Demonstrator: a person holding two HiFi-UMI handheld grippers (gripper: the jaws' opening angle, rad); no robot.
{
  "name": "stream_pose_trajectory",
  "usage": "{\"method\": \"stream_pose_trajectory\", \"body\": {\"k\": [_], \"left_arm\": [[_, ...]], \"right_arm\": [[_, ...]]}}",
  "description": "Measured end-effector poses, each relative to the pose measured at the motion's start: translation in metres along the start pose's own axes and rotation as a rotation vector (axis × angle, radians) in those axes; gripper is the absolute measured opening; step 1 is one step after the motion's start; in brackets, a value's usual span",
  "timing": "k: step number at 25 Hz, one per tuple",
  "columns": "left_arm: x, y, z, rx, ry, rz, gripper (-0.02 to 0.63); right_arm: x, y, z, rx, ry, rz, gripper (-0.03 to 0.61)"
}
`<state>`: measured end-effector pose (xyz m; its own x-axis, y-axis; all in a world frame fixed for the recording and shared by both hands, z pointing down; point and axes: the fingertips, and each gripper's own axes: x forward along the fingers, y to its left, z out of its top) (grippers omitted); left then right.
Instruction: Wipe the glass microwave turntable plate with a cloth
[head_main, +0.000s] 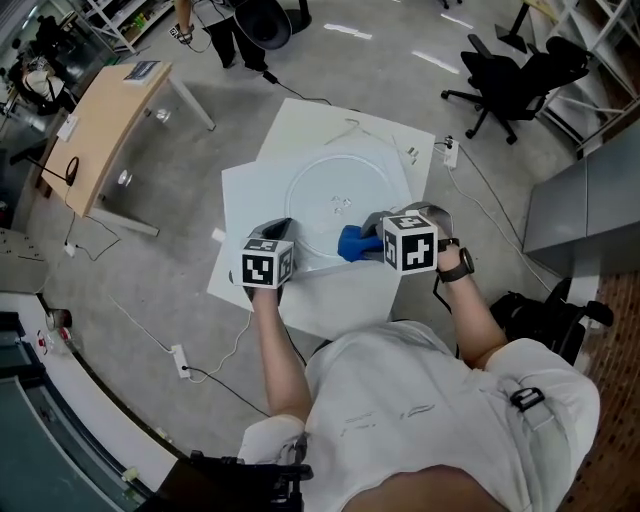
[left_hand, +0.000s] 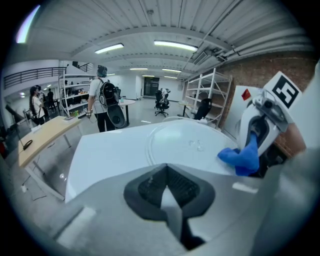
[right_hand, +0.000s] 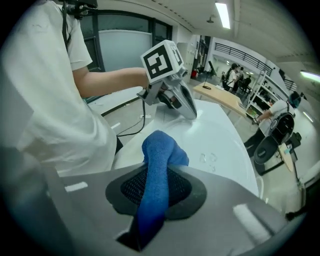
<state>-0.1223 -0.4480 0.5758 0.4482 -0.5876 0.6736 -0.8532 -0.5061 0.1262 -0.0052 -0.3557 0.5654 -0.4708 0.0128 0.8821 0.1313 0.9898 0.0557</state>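
Right claw (head_main: 366, 242) clamped on cloth (head_main: 350, 243), at near rim of plate (head_main: 345, 165); left claw (head_main: 284, 228) pinching near-left rim. Forearms converging. Far half of plate open.

We read the round turntable plate (head_main: 340, 185) as clear, glossy glass, the white board (head_main: 310, 130) under it as smooth with a faint sheen. The blue cloth (right_hand: 159, 150) looks matt and nubbly.
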Motion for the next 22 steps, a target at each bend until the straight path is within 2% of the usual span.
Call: {"method": "stream_pose_trajectory", "body": {"k": [4, 7, 10, 17, 19, 22], "left_arm": [[0.001, -0.002, 0.0, -0.012, 0.006, -0.014, 0.002], [0.003, -0.001, 0.002, -0.041, 0.021, -0.041, 0.002], [0.003, 0.0, 0.002, -0.061, 0.032, -0.061, 0.002], [0.0, 0.004, 0.003, -0.057, 0.027, -0.051, 0.002], [0.0, 0.005, 0.003, -0.059, 0.028, -0.048, 0.002], [0.0, 0.005, 0.002, -0.06, 0.027, -0.044, 0.002]], "right_arm": [[0.025, -0.007, 0.039, -0.086, -0.063, 0.022, 0.064], [0.04, -0.03, 0.058, -0.144, -0.07, -0.016, 0.067], [0.049, -0.058, 0.068, -0.203, -0.057, -0.077, 0.067], [0.058, -0.128, 0.075, -0.393, -0.009, -0.224, 0.067], [0.06, -0.155, 0.074, -0.408, 0.007, -0.29, 0.067], [0.056, -0.192, 0.057, -0.361, 0.052, -0.38, 0.067]]}}
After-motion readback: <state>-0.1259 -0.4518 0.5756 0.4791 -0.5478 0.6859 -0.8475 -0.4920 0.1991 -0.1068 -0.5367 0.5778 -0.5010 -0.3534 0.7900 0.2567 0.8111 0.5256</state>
